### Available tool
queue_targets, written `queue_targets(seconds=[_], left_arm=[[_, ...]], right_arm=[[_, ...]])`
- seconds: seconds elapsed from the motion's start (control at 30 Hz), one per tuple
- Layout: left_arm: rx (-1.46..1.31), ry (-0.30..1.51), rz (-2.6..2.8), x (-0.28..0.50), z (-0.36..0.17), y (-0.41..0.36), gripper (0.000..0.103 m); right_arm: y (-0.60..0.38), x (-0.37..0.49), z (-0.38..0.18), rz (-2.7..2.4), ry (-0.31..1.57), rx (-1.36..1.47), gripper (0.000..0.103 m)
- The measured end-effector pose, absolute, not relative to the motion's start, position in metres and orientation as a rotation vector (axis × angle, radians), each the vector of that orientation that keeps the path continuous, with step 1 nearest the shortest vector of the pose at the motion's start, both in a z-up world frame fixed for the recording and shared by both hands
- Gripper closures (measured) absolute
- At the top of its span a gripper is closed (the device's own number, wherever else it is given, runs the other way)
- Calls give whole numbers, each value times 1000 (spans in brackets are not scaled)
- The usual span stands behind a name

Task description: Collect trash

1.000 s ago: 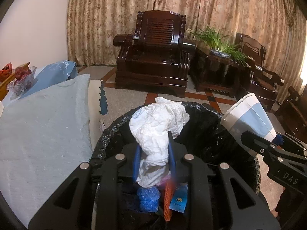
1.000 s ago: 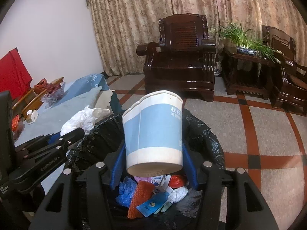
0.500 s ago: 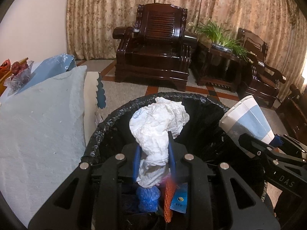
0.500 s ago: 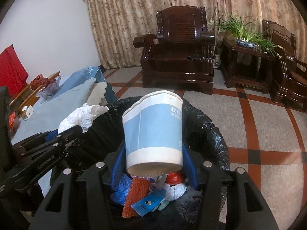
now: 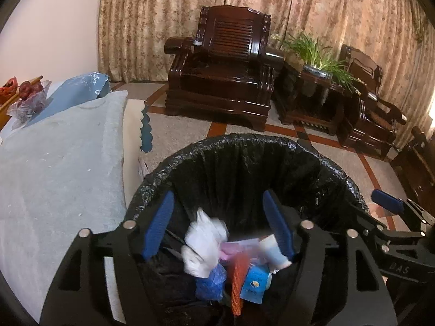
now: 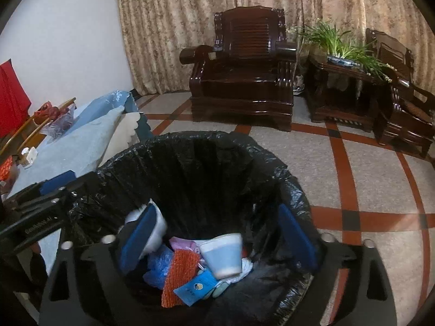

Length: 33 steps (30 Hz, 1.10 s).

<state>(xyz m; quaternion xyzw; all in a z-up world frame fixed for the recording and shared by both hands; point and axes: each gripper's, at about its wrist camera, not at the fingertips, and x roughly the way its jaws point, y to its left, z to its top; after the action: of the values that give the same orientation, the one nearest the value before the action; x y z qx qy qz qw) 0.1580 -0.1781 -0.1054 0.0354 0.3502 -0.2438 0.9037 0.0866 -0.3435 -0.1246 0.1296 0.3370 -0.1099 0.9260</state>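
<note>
1. The left gripper (image 5: 217, 225) is held over the bin with its blue-padded fingers (image 5: 159, 226) spread wide; nothing is gripped between them.
2. The right gripper (image 6: 217, 236) is likewise held over the bin, its fingers (image 6: 296, 235) set wide apart and empty.
3. Each gripper is seen from the other's camera: the right one at the bin's right rim (image 5: 387, 201), the left one at the bin's left rim (image 6: 57, 182).
4. A crumpled white tissue (image 5: 204, 247) is seen blurred inside the bin, below the left gripper and above the other rubbish.
5. A blue-and-white paper cup (image 6: 223, 255) is found lying tilted on the rubbish heap inside the bin, below the right gripper.
6. Around the cup, an orange mesh piece (image 6: 179, 274), a blue card (image 6: 197, 288), crumpled blue plastic (image 6: 159, 266) and a pink wrapper (image 6: 182, 244) are piled.
7. The bin (image 5: 244, 141) is lined with a black bag, folded over its rim (image 6: 272, 160).
8. A surface covered by a pale blue cloth (image 5: 54, 168) lies just beside the bin on the left.
9. Beyond the bin, a dark wooden armchair (image 5: 225, 70) is set on the tiled floor (image 6: 367, 179), with a green plant (image 5: 318, 54) on a side table to its right and patterned curtains (image 6: 176, 27) behind.
</note>
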Motion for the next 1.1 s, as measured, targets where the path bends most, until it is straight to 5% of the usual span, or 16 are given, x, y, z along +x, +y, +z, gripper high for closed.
queue_targets(seconds=[0.23, 1.1], left_arm=[[77, 684, -484, 149, -87, -159, 14], [36, 610, -350, 60, -7, -44, 9]], right_arm=[[-339, 77, -113, -217, 680, 259, 6], [-249, 22, -20, -7, 566, 218, 6]])
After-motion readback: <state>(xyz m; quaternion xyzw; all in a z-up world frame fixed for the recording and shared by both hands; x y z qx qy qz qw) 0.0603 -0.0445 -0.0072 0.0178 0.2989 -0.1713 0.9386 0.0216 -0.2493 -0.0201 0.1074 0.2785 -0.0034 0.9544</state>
